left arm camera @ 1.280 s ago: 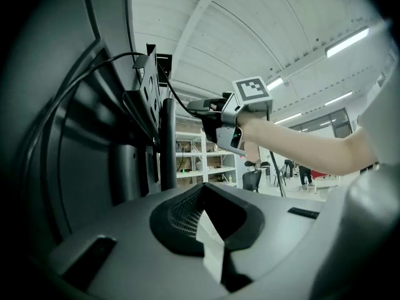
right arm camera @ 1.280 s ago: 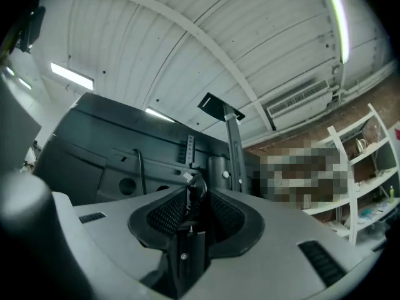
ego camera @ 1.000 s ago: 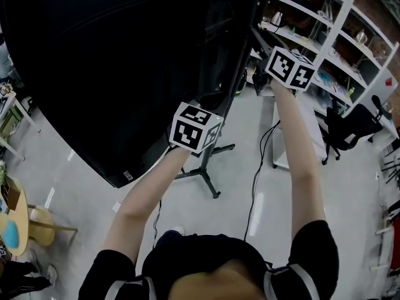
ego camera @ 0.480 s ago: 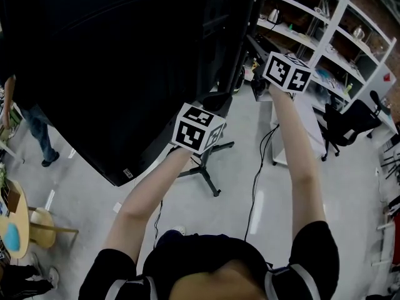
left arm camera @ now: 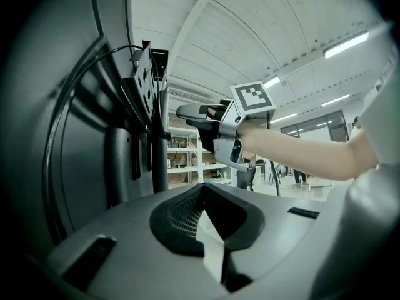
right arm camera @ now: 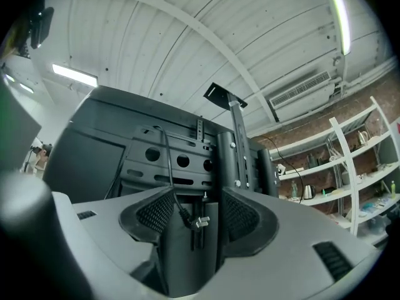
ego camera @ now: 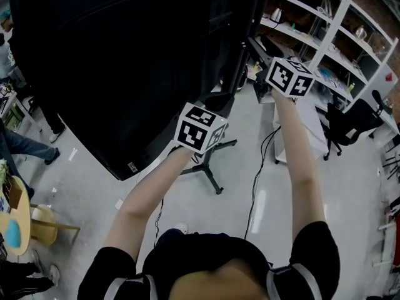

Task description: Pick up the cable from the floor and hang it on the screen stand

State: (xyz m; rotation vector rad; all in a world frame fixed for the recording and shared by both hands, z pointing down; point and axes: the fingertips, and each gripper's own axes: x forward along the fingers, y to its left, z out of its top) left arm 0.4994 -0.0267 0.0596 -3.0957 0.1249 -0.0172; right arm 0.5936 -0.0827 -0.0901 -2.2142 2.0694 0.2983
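Grey-jawed and empty, the left gripper (left arm camera: pixel 201 195) was closed. At two o'clock from it, the right gripper (right arm camera: pixel 199 212), jaws just opening wide, framed the untouched dangling plug (right arm camera: pixel 195 221) of the cable (right arm camera: pixel 169 167), which climbed toward eleven o'clock over the screen stand (right arm camera: pixel 226 155).

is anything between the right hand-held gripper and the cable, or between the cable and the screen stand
Nothing visible does. The cable already hangs down the screen stand. Its plug dangles free between the jaws of the right hand-held gripper, which have just been opening.
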